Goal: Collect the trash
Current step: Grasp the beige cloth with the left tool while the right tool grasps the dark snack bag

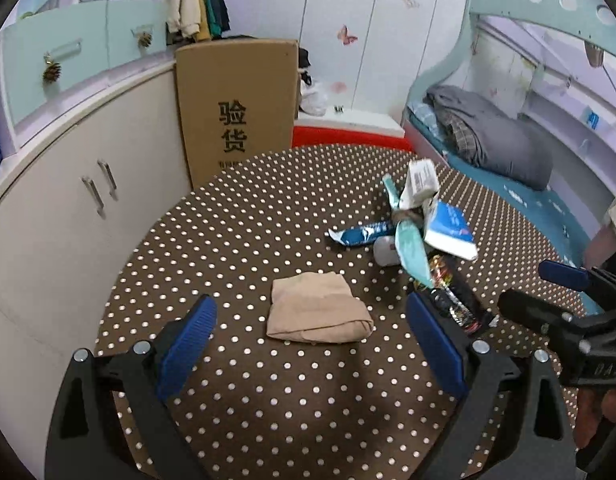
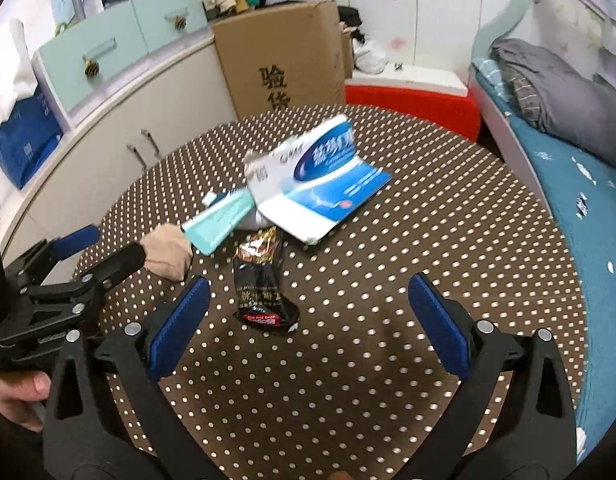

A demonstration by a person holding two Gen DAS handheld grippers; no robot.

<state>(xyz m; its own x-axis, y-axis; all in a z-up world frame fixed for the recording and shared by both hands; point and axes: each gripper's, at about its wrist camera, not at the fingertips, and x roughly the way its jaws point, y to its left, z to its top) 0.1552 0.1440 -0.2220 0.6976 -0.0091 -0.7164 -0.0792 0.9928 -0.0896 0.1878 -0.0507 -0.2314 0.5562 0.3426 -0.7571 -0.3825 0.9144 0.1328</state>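
Note:
A pile of trash lies on the round polka-dot table (image 1: 248, 240): a blue-and-white carton (image 1: 450, 230) (image 2: 324, 184), a mint-green wrapper (image 1: 412, 250) (image 2: 222, 218), a blue wrapper (image 1: 360, 235), a white cap (image 1: 386, 252) and a black-and-red sachet (image 1: 454, 294) (image 2: 262, 284). A folded beige cloth (image 1: 318, 310) (image 2: 168, 250) lies just ahead of my open, empty left gripper (image 1: 310, 346). My right gripper (image 2: 308, 320) is open and empty, with the black sachet just ahead between its fingers. Each gripper shows at the edge of the other's view.
A tall cardboard box (image 1: 236, 108) stands behind the table beside cream cabinets (image 1: 80, 200). A red-and-white stool (image 1: 348, 130) is behind the table. A bed (image 1: 508, 148) with a grey blanket runs along the right side.

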